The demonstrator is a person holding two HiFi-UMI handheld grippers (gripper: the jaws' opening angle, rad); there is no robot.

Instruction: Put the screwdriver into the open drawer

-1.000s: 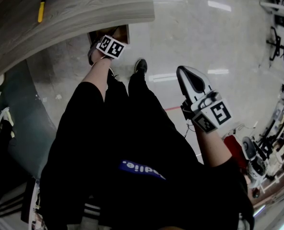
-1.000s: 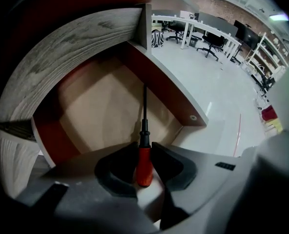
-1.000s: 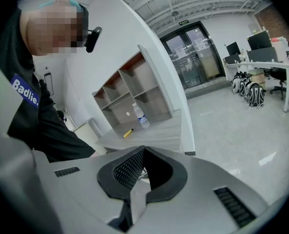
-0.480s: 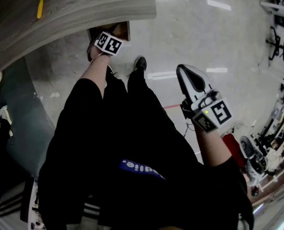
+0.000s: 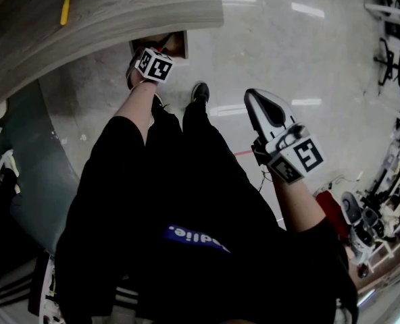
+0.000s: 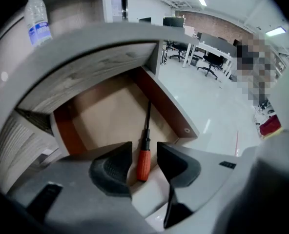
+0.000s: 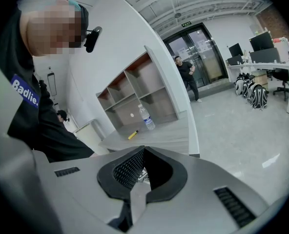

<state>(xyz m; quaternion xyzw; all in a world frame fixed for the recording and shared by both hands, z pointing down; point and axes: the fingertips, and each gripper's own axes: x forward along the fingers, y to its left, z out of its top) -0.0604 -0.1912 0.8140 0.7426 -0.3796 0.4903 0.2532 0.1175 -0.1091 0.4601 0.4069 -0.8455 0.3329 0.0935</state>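
Two grippers, starting w/ the closest stuff. The left gripper (image 6: 144,152) points steeply down over the open drawer (image 6: 166,108). Its jaws have just been opening and now stand wide apart. The screwdriver (image 6: 143,165) shows in the gap, but the pads aren't on it. It lies flat on the drawer floor, red handle nearest, shaft running away along the right wall. There's plenty of bare floor to its left. The desk top (image 5: 119,12) overhangs the drawer's back part, so the way in is from above and the front.

The right gripper (image 7: 142,151) hangs off to the side over the person's legs, tips together, nothing in it.

The head view barely shows the drawer, just a corner past the left gripper's marker cube (image 5: 154,65). Only the left gripper view gets the inside. The water bottle (image 7: 145,118) and shelf unit (image 7: 134,94) at the back of the desk show best in the right gripper view. A yellow tool (image 5: 65,9) lies on the grey woodgrain top.

Beyond that there's a glossy pale floor (image 5: 288,46), wide open to the drawer's right. Further off are office desks w/ chairs (image 6: 203,55), and a person (image 7: 186,74) stands by glass doors.
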